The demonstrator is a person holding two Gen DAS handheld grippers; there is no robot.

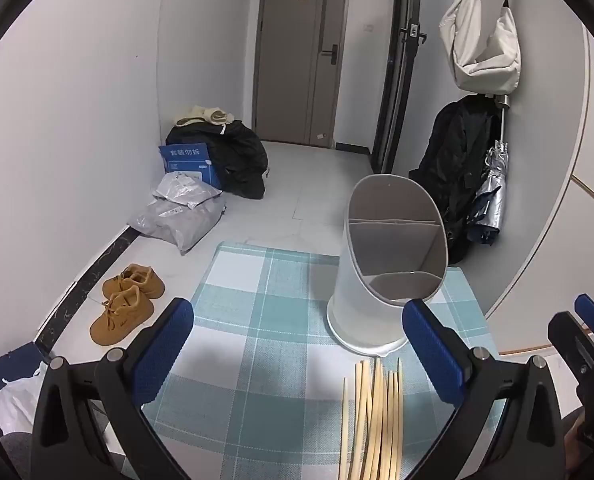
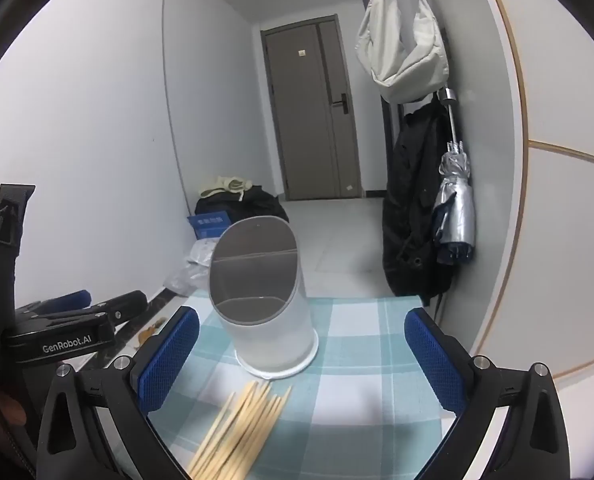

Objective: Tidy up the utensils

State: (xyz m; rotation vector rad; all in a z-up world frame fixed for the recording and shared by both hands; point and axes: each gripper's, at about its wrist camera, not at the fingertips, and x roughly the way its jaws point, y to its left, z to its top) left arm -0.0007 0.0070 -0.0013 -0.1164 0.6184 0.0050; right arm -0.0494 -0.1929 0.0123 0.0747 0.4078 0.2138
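- Left tongs (image 1: 297,352): blue pads spread wide apart, nothing between them, gripping nothing
- Right tongs (image 2: 301,354): pads likewise wide apart and empty, tilted slightly downward, just beside the left tongs

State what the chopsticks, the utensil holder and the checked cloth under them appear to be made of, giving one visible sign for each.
Chopsticks: probably bamboo or pale wood; matt, straw-coloured, unvarnished look.
Utensil holder: likely plastic; smooth white wall, grey rim, thin moulded dividers inside.
Checked cloth: woven fabric, or possibly textured vinyl; a fine weave grain shows in the teal and white squares.
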